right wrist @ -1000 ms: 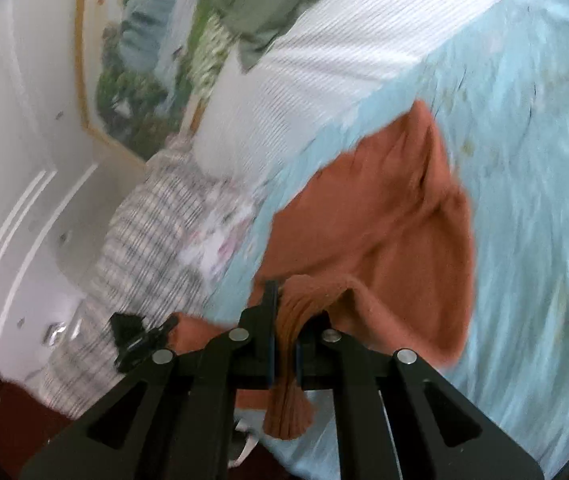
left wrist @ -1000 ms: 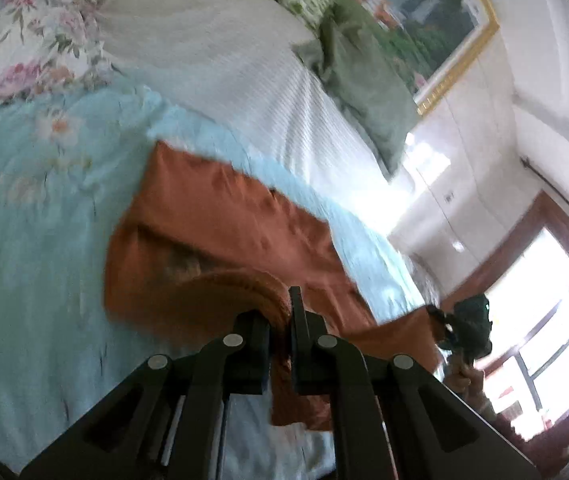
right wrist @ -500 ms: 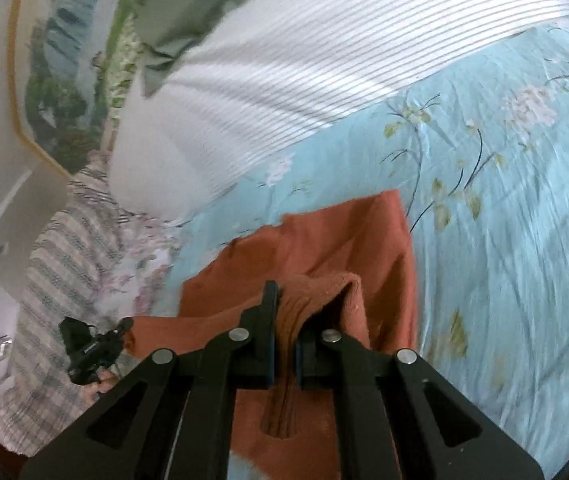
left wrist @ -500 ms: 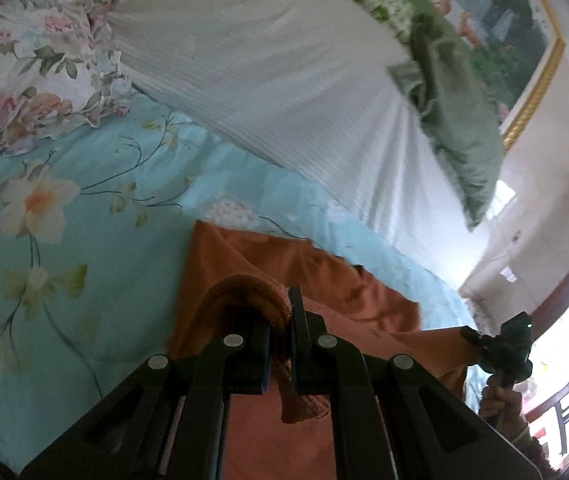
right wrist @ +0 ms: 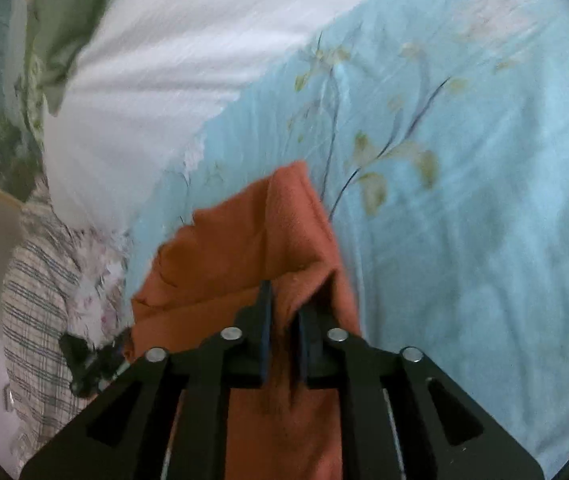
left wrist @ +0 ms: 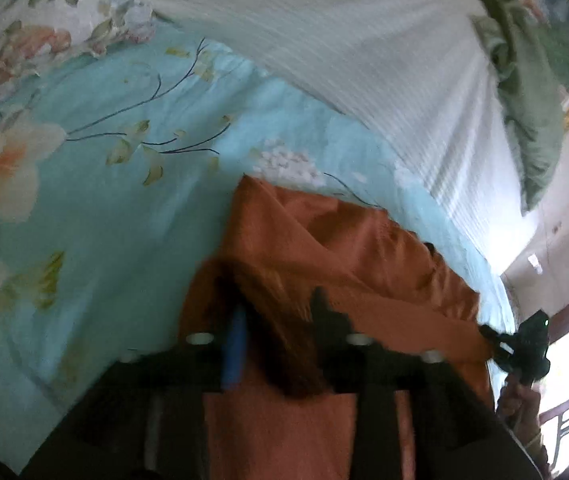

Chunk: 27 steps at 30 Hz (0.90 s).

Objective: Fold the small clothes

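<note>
Both grippers hold one rust-orange garment (left wrist: 324, 240) over a bed: the left gripper (left wrist: 280, 320) appears clamped on a bunched edge, though blur makes it uncertain, and the right gripper (right wrist: 282, 320) pinches another edge. The cloth sags between them, its far end lying on the pale blue floral bedspread (right wrist: 464, 200), near a white ribbed pillow (left wrist: 364, 60). It looks light, soft and limp, so hems and corners seem the best holds. No label or writing is legible.
</note>
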### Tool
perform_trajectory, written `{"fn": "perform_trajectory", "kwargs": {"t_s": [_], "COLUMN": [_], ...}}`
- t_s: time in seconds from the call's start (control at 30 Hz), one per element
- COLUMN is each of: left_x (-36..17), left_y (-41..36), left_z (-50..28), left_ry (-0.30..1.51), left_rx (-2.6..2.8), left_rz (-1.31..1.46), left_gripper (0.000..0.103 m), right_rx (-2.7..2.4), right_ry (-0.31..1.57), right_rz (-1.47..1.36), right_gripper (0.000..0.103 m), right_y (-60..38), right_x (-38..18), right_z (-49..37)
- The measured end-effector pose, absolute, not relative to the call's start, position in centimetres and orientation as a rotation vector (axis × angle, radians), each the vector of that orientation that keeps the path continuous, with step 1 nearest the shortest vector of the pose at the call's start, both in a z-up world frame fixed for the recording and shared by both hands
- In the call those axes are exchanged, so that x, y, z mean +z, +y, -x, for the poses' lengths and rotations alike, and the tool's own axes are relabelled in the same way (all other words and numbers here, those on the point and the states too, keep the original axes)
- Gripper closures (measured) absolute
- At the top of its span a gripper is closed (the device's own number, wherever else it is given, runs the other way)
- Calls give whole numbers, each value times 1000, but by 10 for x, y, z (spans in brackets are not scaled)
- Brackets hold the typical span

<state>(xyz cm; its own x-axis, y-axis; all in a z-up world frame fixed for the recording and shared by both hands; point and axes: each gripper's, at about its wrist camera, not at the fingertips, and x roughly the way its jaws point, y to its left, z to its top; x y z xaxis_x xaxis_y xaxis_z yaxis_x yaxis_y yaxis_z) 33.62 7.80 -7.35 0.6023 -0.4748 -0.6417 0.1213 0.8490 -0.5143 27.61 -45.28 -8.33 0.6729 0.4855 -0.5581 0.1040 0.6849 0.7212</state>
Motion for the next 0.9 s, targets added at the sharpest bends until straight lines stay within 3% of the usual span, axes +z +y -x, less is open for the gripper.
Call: {"fn": "perform_trajectory", "kwargs": {"t_s": [0.2,0.43,0.5,0.83,0.9], "left_x": [-69,-88,-85,-45,-29], "left_y": [39,-30,-29,6,17], "left_z": [-273,-286,-304,-398,-400], "left_ry": [916,1036,1044,926,855], "left_rx": [-522,-568,-541,-352,-252], "left_rz": [381,173,171,279,284], "left_gripper": [47,47,55,55,31], "right_rx": [332,484,437,66,54], "right_ry": [745,1001,990,752,696], "right_rz": [-651,-143,-144,-506,-540], "right_gripper": [81,83,86,86,84], "right_y": [-419,-294,-299,-411,-417], "right_x": [-51,-74,-74,-43,-33], "right_z": [-230,-251,-265,-303,-293]}}
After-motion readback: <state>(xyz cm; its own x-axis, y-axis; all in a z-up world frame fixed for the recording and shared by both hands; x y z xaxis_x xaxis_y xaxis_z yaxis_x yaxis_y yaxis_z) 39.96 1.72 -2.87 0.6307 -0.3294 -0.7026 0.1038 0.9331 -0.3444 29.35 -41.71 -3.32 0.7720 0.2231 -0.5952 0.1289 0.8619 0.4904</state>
